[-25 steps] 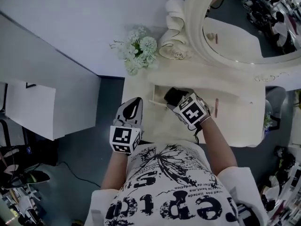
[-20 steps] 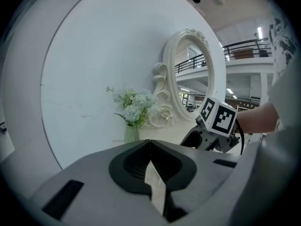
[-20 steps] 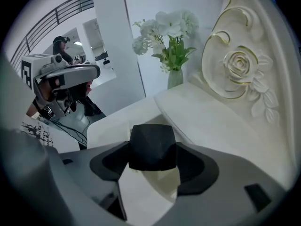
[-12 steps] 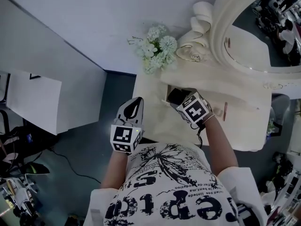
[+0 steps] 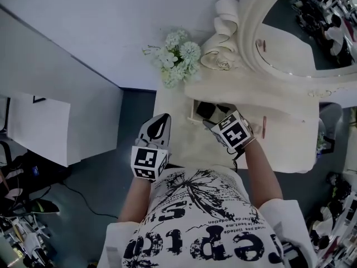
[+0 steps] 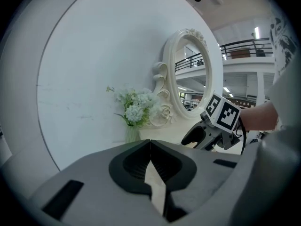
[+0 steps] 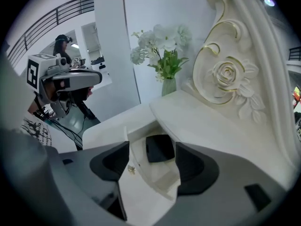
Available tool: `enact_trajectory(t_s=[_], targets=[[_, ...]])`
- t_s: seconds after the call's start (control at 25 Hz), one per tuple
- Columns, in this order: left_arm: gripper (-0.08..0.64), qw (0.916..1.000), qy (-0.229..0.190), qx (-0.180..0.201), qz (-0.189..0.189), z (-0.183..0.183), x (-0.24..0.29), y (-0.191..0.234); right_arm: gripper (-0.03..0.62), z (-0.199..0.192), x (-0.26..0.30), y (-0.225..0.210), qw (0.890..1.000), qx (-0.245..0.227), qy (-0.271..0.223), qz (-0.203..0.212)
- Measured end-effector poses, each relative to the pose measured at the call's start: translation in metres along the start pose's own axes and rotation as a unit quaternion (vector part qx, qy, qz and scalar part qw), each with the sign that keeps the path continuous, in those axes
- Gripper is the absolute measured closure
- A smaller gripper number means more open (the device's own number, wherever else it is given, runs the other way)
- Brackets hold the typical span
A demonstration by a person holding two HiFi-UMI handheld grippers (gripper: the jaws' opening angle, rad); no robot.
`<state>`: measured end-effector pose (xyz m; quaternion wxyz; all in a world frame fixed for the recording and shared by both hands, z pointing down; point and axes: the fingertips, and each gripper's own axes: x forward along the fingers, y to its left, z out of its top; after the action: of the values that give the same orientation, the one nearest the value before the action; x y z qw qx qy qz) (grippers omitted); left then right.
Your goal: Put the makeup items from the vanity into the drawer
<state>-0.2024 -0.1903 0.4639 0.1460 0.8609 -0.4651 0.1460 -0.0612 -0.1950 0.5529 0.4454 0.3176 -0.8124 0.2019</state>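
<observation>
Vanity smooth cream paint; black case matt.

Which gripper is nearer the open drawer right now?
Right. The right gripper hangs just in front of the drawer, jaws apart, facing the black item inside. The left gripper sits shut off to the drawer's left, near the vanity's front-left corner.

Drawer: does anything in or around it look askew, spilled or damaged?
Nothing stands out. The small white open drawer holds a flat black square case lying flat inside it, and nothing is spilled. A slim pinkish stick lies alone on the cream vanity top, apart from the drawer.
</observation>
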Motion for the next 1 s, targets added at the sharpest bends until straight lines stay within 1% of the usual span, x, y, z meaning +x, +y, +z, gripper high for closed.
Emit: enact_trajectory(t_s=[0.16, 0.32, 0.48, 0.68, 0.84, 1.0], targets=[[0.538, 0.9998, 0.001, 0.007, -0.021, 0.002, 0.011, -0.015, 0.272, -0.021, -0.020, -0.016, 0.999, 0.029, -0.006, -0.029], [0.538, 0.9987, -0.003, 0.016, -0.049, 0.009, 0.027, -0.037, 0.273, -0.055, -0.043, -0.037, 0.996, 0.070, -0.002, -0.061], [0.540, 0.9966, 0.000, 0.023, -0.078, 0.013, 0.043, -0.068, 0.272, -0.098, -0.063, -0.054, 0.990, 0.113, 0.008, -0.086], [0.538, 0.9936, 0.011, 0.032, -0.108, 0.011, 0.062, -0.101, 0.272, -0.143, -0.081, -0.078, 0.980, 0.153, 0.008, -0.127], [0.538, 0.9912, 0.023, 0.035, -0.126, 0.006, 0.073, -0.128, 0.272, -0.181, -0.091, -0.094, 0.972, 0.184, 0.020, -0.142], [0.540, 0.9893, 0.035, 0.039, -0.136, 0.001, 0.085, -0.155, 0.272, -0.207, -0.087, -0.102, 0.971, 0.196, 0.032, -0.133]])
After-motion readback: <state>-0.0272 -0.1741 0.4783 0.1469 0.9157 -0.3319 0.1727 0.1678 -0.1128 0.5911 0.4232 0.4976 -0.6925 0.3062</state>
